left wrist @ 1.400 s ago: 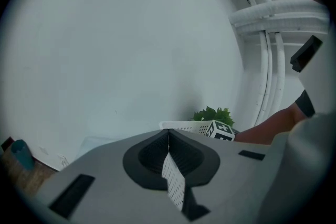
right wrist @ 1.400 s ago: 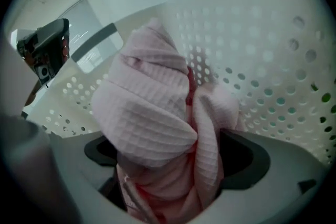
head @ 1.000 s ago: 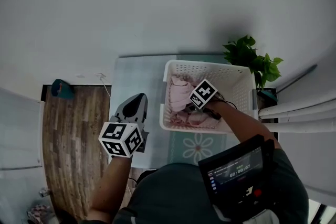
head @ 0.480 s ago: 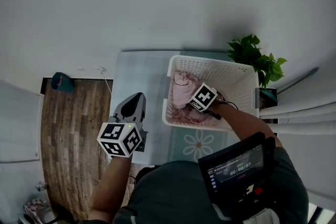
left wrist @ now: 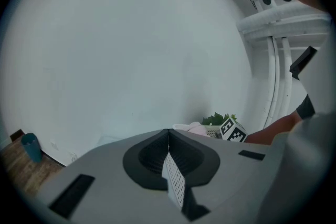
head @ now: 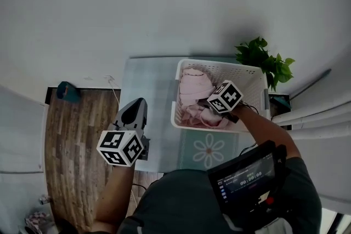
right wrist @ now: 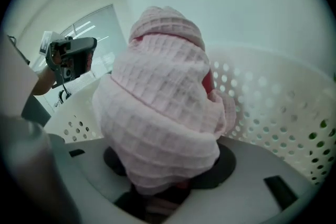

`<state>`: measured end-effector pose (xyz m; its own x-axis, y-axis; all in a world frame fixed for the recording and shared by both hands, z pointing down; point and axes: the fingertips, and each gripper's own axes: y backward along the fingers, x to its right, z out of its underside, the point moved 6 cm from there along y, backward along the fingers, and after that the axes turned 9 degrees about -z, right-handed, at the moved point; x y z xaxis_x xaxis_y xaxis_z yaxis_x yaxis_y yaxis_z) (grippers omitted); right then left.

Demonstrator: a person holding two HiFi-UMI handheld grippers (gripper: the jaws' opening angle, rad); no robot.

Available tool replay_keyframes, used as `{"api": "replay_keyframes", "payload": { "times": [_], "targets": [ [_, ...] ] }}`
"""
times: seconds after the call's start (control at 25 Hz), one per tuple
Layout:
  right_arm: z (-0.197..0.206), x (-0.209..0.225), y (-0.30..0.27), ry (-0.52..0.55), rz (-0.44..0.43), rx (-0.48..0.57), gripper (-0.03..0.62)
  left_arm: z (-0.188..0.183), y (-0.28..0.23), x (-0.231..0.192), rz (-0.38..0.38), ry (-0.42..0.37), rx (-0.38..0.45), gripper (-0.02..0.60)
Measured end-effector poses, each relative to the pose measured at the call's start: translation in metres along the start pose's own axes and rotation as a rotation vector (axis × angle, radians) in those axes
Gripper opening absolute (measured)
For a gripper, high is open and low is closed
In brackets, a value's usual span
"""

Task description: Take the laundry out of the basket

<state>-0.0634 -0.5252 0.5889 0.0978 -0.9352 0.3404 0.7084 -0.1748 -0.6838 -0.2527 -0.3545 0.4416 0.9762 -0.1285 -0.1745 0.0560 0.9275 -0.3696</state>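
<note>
A white perforated laundry basket [head: 249, 76] stands on a pale mat with pink laundry [head: 193, 85] heaped inside. My right gripper [head: 209, 102] is over the basket; its jaws have just been closing and now pinch a bunched pink waffle cloth [right wrist: 160, 113], which hides the fingertips. The cloth stands up from my right gripper [right wrist: 163, 189], with the basket wall [right wrist: 273, 113] behind it. My left gripper [head: 137, 106] hangs to the left of the basket, over the mat, with nothing in it. In the left gripper view my left gripper [left wrist: 169, 139] has its jaws together.
A green potted plant [head: 264, 60] stands behind the basket's right corner. The pale mat [head: 148, 82] borders wood floor [head: 71, 134], where a teal object [head: 66, 91] lies by the white wall. White curtain folds [head: 312, 118] hang at the right. A dark screen [head: 247, 178] sits on the person's chest.
My right gripper has risen from the pile, lifting the pink cloth with it. My left gripper has drifted slightly left and toward the person.
</note>
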Motion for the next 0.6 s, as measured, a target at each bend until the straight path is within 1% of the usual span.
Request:
{"api": "replay_keyframes", "payload": {
  "times": [0.16,0.28,0.6],
  "targets": [
    [-0.026,-0.015,0.038,0.072,0.040,0.129,0.245,-0.004,0.012,0.006,0.020,-0.011,0.024,0.010],
    [-0.044,-0.026,0.068,0.091,0.077,0.224,0.246,-0.006,0.022,0.007,0.023,-0.012,0.038,0.011],
    [-0.085,-0.065,0.135,0.163,0.158,0.406,0.245,-0.021,0.051,0.003,0.022,-0.021,0.108,0.011]
  ]
}}
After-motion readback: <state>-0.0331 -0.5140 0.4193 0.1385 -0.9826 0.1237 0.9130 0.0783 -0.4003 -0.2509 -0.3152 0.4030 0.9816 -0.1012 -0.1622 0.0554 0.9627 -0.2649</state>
